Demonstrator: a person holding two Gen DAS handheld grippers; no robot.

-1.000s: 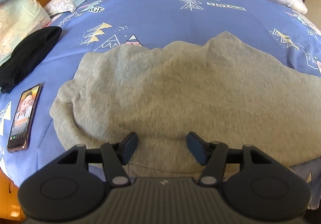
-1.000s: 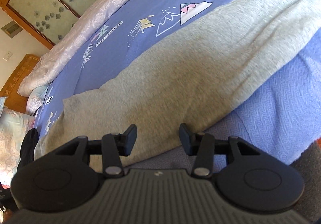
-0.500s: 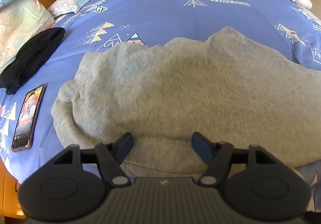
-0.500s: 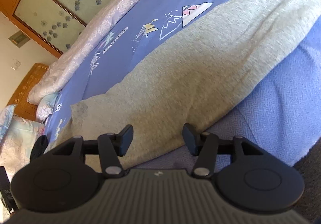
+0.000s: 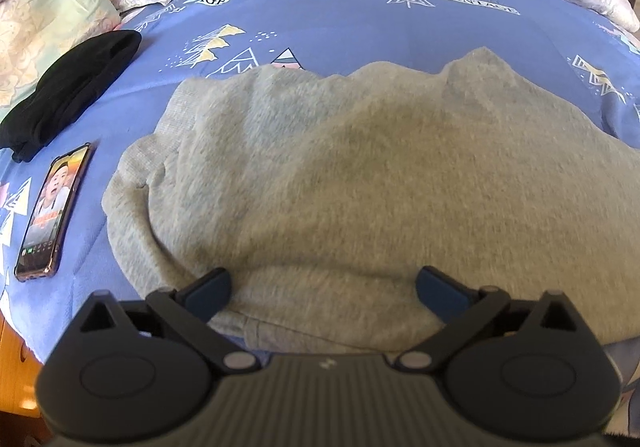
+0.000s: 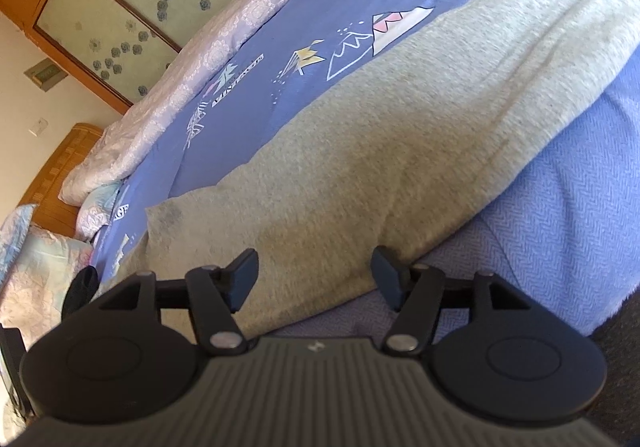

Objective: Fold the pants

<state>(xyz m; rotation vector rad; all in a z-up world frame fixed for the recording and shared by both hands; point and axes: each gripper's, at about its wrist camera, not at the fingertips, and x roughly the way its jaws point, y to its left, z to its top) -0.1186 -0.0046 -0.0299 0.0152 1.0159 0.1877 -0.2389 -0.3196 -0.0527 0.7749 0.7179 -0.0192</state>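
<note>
Fuzzy matt grey pants (image 5: pixel 360 175), smooth cotton bedsheet (image 5: pixel 320 27)

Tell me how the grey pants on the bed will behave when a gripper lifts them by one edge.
The grey pants look like thick fleecy knit lying in soft folds, so they will probably sag and drape, not hold shape. Their fuzzy surface suggests the pads should grip well. Doubled over in layers, one pinch may catch only the top layer.

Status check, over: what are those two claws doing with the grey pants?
Left gripper and right gripper opening, gripping nothing. Grey pants folded on bed. Phone beside them, clear.
</note>
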